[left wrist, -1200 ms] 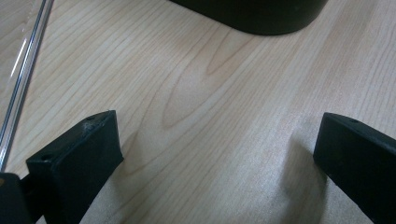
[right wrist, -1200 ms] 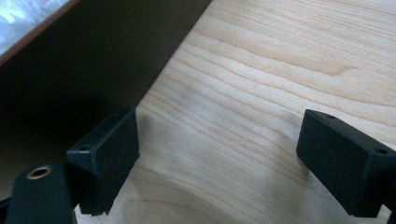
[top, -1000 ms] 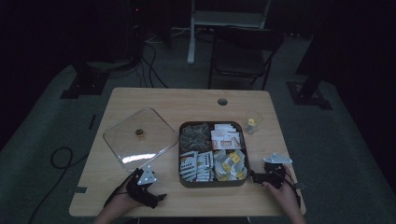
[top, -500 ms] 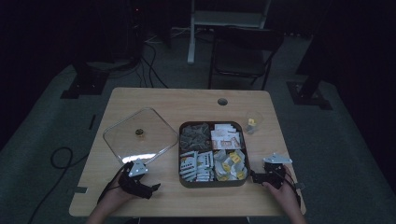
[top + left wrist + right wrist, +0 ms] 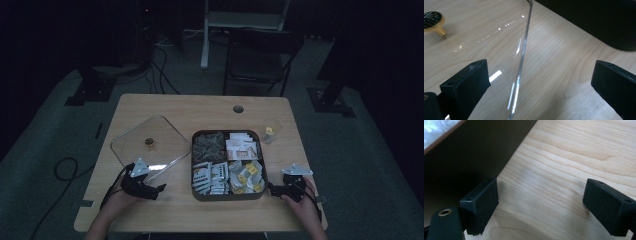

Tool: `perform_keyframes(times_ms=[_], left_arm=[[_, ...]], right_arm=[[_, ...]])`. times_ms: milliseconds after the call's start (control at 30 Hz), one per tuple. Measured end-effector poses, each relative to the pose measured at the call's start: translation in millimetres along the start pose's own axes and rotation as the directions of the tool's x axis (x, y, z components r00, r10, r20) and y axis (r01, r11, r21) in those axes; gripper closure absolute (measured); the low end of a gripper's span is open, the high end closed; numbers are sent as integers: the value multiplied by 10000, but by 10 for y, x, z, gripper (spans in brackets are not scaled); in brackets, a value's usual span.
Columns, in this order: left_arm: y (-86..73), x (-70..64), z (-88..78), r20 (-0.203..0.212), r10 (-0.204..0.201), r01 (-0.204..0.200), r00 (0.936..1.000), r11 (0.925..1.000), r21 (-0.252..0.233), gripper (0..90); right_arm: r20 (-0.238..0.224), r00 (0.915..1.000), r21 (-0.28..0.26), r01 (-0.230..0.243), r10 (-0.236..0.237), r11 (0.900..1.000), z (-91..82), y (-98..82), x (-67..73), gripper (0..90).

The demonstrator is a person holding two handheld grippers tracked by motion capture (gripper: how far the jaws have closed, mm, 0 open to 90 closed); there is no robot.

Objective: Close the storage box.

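A clear square lid (image 5: 165,142) with a gold knob (image 5: 149,142) lies flat at the table's left. Beside it stands a dark square tray (image 5: 227,197) with four compartments of packets and sachets. My left gripper (image 5: 158,188) sits at the lid's near right corner. In the left gripper view it (image 5: 541,75) is open, with the lid's rim (image 5: 522,62) running between the jaws and the knob (image 5: 434,21) far left. My right gripper (image 5: 273,189) rests by the tray's near right corner. Seen close up, it (image 5: 541,202) is open over bare wood, next to the tray wall (image 5: 474,152).
A small clear cup (image 5: 270,131) holding something yellow stands right of the tray. The wooden table (image 5: 200,112) has a cable hole (image 5: 238,108) near its far edge. A dark chair (image 5: 260,55) stands beyond the table.
My left gripper has moved left and a little forward, from near the tray's front to the lid's near corner. The right gripper has stayed put.
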State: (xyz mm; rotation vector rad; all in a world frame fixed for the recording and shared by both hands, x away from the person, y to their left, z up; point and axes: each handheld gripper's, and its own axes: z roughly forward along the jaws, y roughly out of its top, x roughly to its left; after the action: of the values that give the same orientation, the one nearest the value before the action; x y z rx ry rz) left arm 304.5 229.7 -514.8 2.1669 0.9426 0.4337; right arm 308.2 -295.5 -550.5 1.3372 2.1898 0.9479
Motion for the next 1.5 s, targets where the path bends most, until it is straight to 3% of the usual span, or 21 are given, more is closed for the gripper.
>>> perform_keyframes(times_ms=[400, 700, 1000, 1200, 1433, 1500], left_arm=[[85, 267, 69, -628, -538, 524, 9966, 9983, -248, 23], [191, 494, 99, -1276, -928, 850, 9875, 9942, -658, 24], [237, 648, 228, -1457, -1262, 1179, 9812, 9909, -647, 24], [297, 769, 317, -1475, -1689, 1569, 9745, 9835, -899, 25], [376, 906, 451, -1730, -2114, 1991, 9620, 9762, -857, 82], [386, 934, 485, -1814, -2146, 2039, 9597, 9761, -759, 182]], right_arm=[[4, 10000, -9, 16, -16, 10000, 1, 0, -1, 126], [6, 10000, 8, 10, -10, 10000, 0, 0, 0, 126], [7, 10000, 6, 11, -11, 10000, 0, 0, 0, 126], [7, 10000, 9, 11, -11, 10000, 0, 0, 0, 126], [7, 10000, 8, 10, -10, 10000, 0, 0, 0, 126], [7, 10000, 8, 10, -10, 10000, 0, 0, 0, 126]])
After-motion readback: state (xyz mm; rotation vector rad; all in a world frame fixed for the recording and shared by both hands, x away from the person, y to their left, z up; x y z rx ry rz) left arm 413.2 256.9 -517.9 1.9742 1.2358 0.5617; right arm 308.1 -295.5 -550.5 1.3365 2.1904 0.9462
